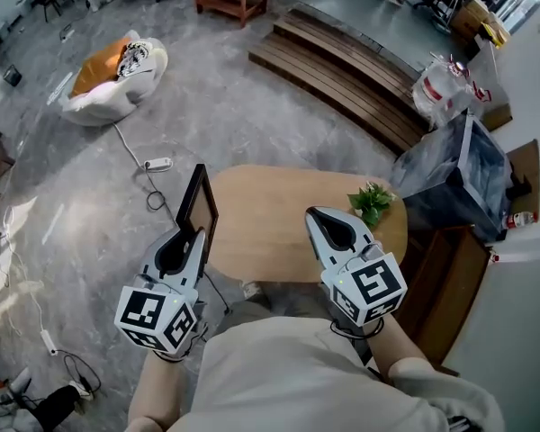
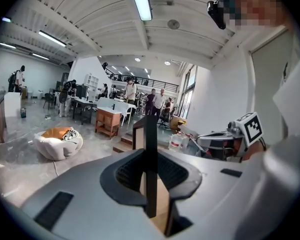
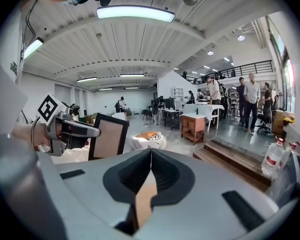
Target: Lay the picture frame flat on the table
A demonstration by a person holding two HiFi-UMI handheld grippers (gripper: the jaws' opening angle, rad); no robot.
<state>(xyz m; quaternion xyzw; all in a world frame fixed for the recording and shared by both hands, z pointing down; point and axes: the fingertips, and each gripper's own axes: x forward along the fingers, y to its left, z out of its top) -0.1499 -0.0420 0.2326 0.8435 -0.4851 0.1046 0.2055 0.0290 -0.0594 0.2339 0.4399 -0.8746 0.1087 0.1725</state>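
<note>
Small green plant (image 1: 371, 202); wooden steps (image 1: 342, 72); perhaps a beanbag (image 1: 115, 77).

Two hand-held tools: left gripper (image 1: 201, 234) and right gripper (image 1: 312, 212). Each is a light-grey moulded plastic shell tapering to a point, with a black, ribbed, teardrop-shaped recess on top.

Rear fittings: left white cube with black square markers (image 1: 157, 316); matching right marker cube (image 1: 371, 288).

Right wrist: dark wrist band (image 1: 353, 333).

Worn: pale cream short-sleeved top (image 1: 288, 376).

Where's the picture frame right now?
In the head view, the picture frame stands upright in the left claw, at the left edge of the wooden table.
</note>
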